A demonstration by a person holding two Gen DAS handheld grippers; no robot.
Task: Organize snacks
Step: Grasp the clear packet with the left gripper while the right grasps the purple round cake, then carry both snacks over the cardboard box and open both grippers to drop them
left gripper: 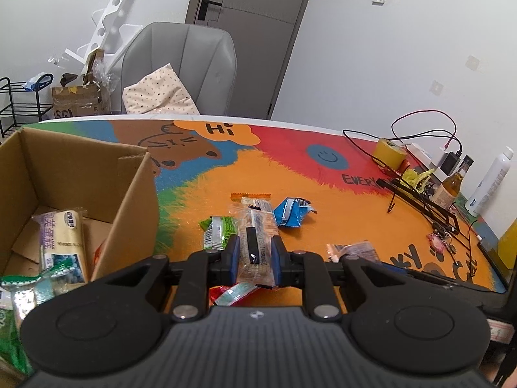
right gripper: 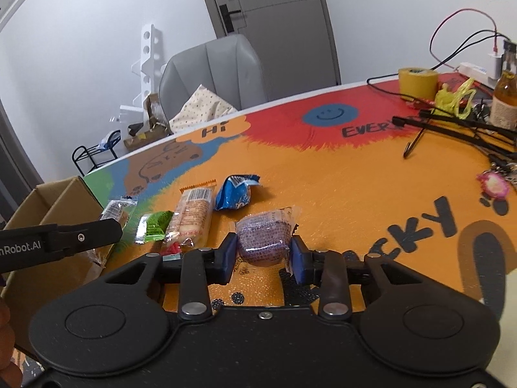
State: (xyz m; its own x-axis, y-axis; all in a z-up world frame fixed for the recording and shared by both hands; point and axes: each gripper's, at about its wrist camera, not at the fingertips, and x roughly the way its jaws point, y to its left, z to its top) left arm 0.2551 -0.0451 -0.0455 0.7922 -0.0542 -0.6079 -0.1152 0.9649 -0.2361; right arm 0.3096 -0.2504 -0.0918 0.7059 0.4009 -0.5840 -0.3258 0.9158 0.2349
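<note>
Already a few packets are lying in the cardboard box [left gripper: 129, 174] at nine o'clock, while the left gripper [left gripper: 255, 255] is clamping a clear-wrapped biscuit packet [left gripper: 255, 242], the right gripper [right gripper: 263, 249] is standing apart around a purple wrapped cake [right gripper: 261, 236], and four more snacks are waiting at twelve o'clock.

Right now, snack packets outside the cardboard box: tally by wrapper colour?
Green packet: 1
Blue packet: 1
Red packet: 1
Orange-trimmed packet: 1
Purple-printed packet: 1
Clear packet, clamped in left gripper: 1
Total: 6
</note>
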